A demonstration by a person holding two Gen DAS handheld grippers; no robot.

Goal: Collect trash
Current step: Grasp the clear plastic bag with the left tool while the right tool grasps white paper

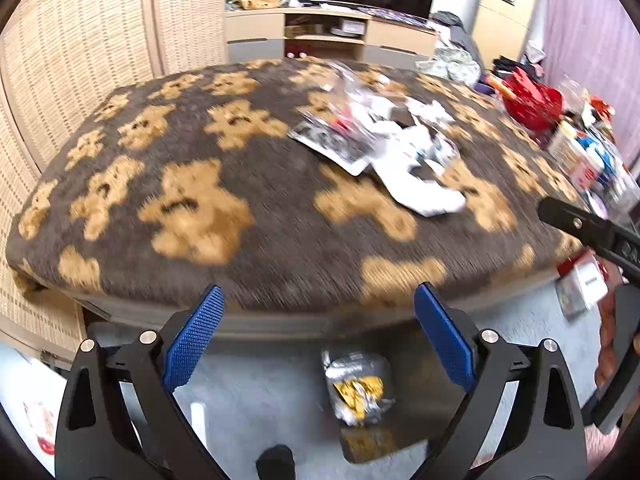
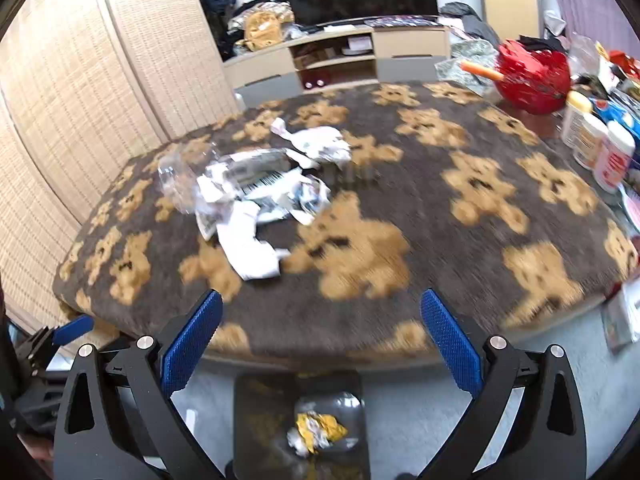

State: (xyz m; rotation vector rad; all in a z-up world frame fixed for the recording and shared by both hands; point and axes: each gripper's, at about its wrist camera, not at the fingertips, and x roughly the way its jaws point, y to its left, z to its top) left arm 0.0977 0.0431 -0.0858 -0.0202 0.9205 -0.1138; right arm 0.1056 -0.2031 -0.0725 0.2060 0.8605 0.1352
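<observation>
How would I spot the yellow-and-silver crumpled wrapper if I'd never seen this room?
Find the table under the brown teddy-bear cloth. Just below its near edge a dark bin stands on the pale floor. The wrapper lies inside it, the only yellow-and-silver piece; the trash on the table is white and clear.

The near blanket lies bare; crumpled paper trash crowds its middle, jars its right edge.

Bear-patterned table — crumpled paper scraps
</observation>
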